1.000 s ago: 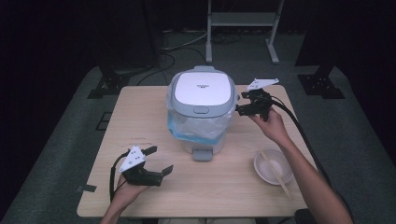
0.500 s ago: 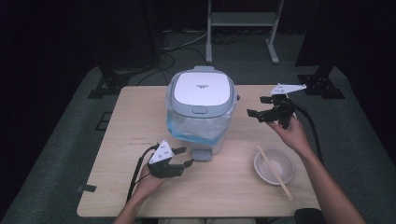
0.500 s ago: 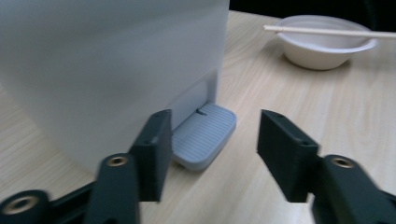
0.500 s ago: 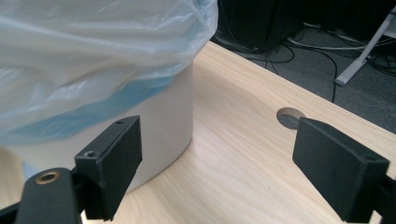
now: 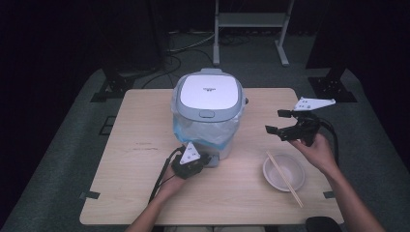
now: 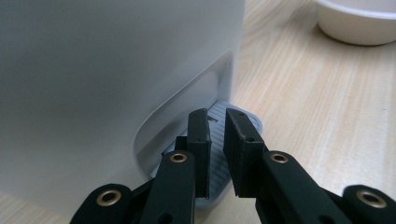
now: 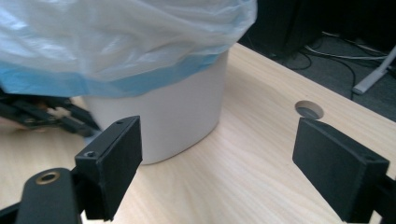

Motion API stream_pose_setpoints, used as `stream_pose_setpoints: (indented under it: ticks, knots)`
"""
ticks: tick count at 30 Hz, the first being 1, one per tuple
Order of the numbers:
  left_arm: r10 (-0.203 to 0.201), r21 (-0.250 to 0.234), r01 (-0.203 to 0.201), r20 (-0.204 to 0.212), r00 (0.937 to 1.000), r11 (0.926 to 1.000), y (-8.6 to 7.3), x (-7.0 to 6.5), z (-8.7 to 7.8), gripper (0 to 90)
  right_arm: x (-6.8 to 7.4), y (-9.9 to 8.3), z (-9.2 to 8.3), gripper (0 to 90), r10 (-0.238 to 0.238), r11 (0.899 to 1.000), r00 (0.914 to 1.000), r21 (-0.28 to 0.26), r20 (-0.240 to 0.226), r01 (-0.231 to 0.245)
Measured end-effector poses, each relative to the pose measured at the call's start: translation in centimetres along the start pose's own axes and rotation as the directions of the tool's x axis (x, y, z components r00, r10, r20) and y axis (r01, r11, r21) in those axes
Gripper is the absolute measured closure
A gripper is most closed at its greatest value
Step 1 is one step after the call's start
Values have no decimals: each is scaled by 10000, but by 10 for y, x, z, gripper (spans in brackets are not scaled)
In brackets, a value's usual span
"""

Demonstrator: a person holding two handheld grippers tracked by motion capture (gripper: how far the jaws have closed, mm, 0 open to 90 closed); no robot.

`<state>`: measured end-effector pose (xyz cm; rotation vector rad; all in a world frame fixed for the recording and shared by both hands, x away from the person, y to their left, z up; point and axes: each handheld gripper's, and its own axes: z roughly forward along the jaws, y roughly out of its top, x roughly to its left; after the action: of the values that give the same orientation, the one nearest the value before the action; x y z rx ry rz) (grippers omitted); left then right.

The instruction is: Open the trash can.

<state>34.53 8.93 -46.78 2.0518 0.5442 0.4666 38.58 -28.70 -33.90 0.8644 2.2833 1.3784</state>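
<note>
One white, lidded pedal bin [image 5: 209,108] with a blue plastic liner stands upright mid-table, its grey foot pedal [image 6: 219,154] pointing toward the person. The left gripper [image 5: 202,159] has just been closing, jaws nearly together over the pedal. The right gripper [image 5: 279,122] hovers spread wide, empty. One pale bowl [image 5: 284,173] carries two wooden chopsticks [image 5: 285,179].

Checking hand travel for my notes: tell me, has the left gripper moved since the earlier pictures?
Yes. The left gripper has moved right across the table to the pedal at the bin's foot, jaws closing.
</note>
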Motion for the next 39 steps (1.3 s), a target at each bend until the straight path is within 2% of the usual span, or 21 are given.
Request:
stream_pose_setpoints:
  ticks: [1, 2, 4, 5, 6, 10, 12, 16, 20, 22, 24, 25, 26, 29, 30, 31, 32, 34, 35, 38, 39]
  knots:
    - [-116, -21, 116, -14, 9999, 9999, 0, -2, 2, 813, 1, -1, -2, 144, -3, 10000, 10000, -11, -55, 3]
    - [-625, -49, 625, -18, 9980, 9980, -1, -5, 3, 817, 3, -3, -4, 144, -28, 10000, 10000, -28, -82, 28]
    - [-498, -48, 497, -165, 9986, 9988, 0, -4, 5, 817, 6, -6, -7, 144, -42, 10000, 9998, -2, -174, 42]
    - [-662, -45, 661, -248, 9975, 9978, 0, -5, 6, 818, 7, -8, -9, 144, -42, 10000, 9997, 20, -222, 43]
    - [-473, -7, 473, -294, 9984, 9989, 0, -3, 6, 818, 8, -9, -10, 144, -43, 10000, 9996, 77, -270, 45]
    - [-865, 8, 866, -388, 9955, 9962, -1, -7, 10, 866, 13, -19, -17, 148, 12, 9995, 9994, 314, -343, -1]
    - [-481, 95, 487, -596, 9971, 9988, 0, -11, 11, 880, 14, -24, -21, 148, 49, 9991, 9994, 418, -351, -34]
    - [-170, 249, 184, -531, 9984, 9995, 1, -7, 11, 881, 18, -34, -27, 149, 254, 9979, 9984, 609, -501, -223]
    - [-84, 409, 107, -574, 9983, 9991, 0, -8, 12, 881, 23, -43, -30, 193, 197, 9972, 9981, 729, -587, -154]
    - [-484, 515, 512, -543, 9974, 9974, -1, -10, 14, 881, 25, -46, -31, 196, 271, 9963, 9970, 839, -719, -210]
    - [-294, 762, 337, -560, 9980, 9965, 0, -11, 17, 881, 27, -48, -31, 194, 214, 9952, 9974, 970, -695, -146]
    - [375, 1070, -315, -540, 9978, 9938, 1, -8, 18, 881, 29, -49, -31, 195, 226, 9949, 9973, 993, -702, -155]
    - [619, 1242, -554, -486, 9969, 9907, 2, -5, 18, 881, 30, -51, -31, 196, 216, 9951, 9972, 974, -718, -146]
    - [336, 1229, -282, -418, 9986, 9920, 2, -5, 20, 883, 33, -55, -30, 197, 233, 9942, 9971, 1063, -731, -154]
    - [827, 1308, -769, -396, 9958, 9884, 3, -2, 20, 883, 33, -57, -30, 199, 254, 9937, 9970, 1111, -735, -172]
    - [880, 1315, -823, -378, 9954, 9879, 3, -1, 20, 883, 34, -58, -29, 202, 270, 9927, 9970, 1189, -728, -182]
    - [438, 1202, -388, -391, 9983, 9920, 2, -3, 21, 883, 34, -60, -28, 204, 275, 9918, 9968, 1265, -745, -179]
    - [104, 1140, -54, -436, 9990, 9935, 1, -6, 21, 883, 35, -63, -26, 214, 377, 9894, 9961, 1425, -801, -260]
    - [28, 1085, 18, -423, 9991, 9941, 0, -6, 21, 883, 36, -64, -25, 217, 411, 9889, 9958, 1461, -824, -287]
    - [326, 1168, -274, -426, 9986, 9928, 0, -4, 20, 883, 38, -68, -24, 237, 452, 9862, 9951, 1630, -876, -305]
    - [119, 1149, -66, -463, 9989, 9934, 0, -6, 20, 883, 39, -69, -23, 246, 481, 9847, 9950, 1713, -878, -325]
